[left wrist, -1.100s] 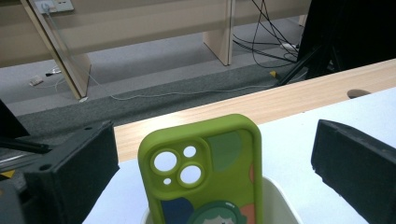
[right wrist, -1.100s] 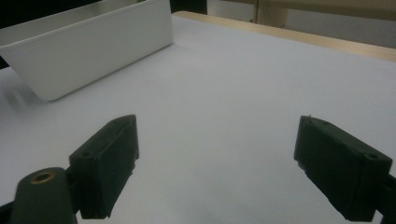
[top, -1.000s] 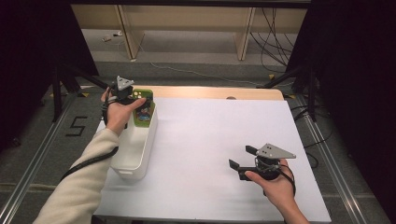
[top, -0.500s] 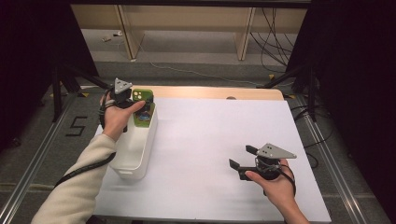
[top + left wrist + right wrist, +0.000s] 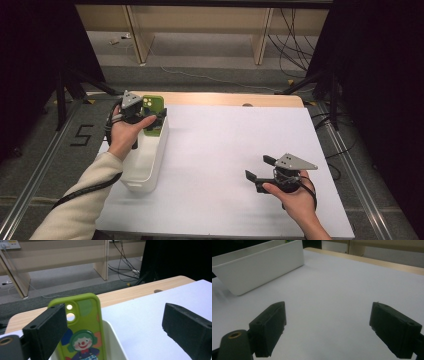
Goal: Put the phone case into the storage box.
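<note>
A green phone case [image 5: 82, 325] with a cartoon clown print stands upright at the far end of a white bin [image 5: 156, 152], also seen as the phone case [image 5: 153, 111] from above. My left gripper [image 5: 152, 120] hovers over that end of the bin. In its own view the left gripper [image 5: 113, 315] is open, jaws wide apart, with the case just behind the left jaw; I cannot tell if they touch. My right gripper [image 5: 260, 168] is open above the white table sheet at the near right, and the right gripper [image 5: 328, 308] has nothing between its jaws.
The white sheet [image 5: 235, 140] covers most of the table, with a wooden strip [image 5: 225, 99] along the far edge. The bin [image 5: 262, 267] lies lengthwise along the left side. Cables and table legs sit on the floor beyond.
The left hand has shifted slightly over the bin's far end, and the forearm has swung left. The green case stays at the bin's far end. The right gripper has not moved.
</note>
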Tool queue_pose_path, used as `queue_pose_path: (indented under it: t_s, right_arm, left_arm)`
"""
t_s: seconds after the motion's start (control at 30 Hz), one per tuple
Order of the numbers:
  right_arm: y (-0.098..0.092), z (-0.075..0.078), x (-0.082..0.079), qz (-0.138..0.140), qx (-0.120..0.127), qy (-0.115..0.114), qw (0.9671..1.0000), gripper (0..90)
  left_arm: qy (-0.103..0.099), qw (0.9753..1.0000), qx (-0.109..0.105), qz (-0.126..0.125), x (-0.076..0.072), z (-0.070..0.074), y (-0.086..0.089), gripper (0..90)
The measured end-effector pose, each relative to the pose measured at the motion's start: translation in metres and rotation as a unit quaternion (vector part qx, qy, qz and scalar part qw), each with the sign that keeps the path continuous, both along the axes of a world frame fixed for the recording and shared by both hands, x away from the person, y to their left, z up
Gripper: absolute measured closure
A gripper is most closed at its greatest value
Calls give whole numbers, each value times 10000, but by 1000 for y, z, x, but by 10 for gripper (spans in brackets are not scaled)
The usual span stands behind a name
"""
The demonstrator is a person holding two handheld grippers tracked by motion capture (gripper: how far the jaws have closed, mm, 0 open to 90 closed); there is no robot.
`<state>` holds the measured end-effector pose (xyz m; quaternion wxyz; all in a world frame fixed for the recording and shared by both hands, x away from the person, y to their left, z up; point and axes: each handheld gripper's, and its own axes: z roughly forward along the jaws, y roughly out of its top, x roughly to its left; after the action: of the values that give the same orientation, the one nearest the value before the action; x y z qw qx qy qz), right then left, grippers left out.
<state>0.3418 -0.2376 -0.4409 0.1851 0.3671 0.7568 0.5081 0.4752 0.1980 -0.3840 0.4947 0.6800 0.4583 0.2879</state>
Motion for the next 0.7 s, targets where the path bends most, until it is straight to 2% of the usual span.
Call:
queue_pose_path:
  t_s: [0.13,0.27,0.6,0.7]
  right_arm:
    - [0,0,0,-2,9,-2,10000,151]
    - [0,1,0,0,13,-5,10000,151]
    - [0,1,0,5,8,-4,10000,151]
    - [0,1,0,6,14,-8,10000,151]
  left_arm:
    - [-35,9999,-20,-98,-6,0,-2,71]
    - [-36,9997,-168,-181,-12,0,-3,92]
    - [-99,9994,-103,-305,-27,-2,-7,111]
    - [-86,9991,-65,-416,-34,-4,-9,117]
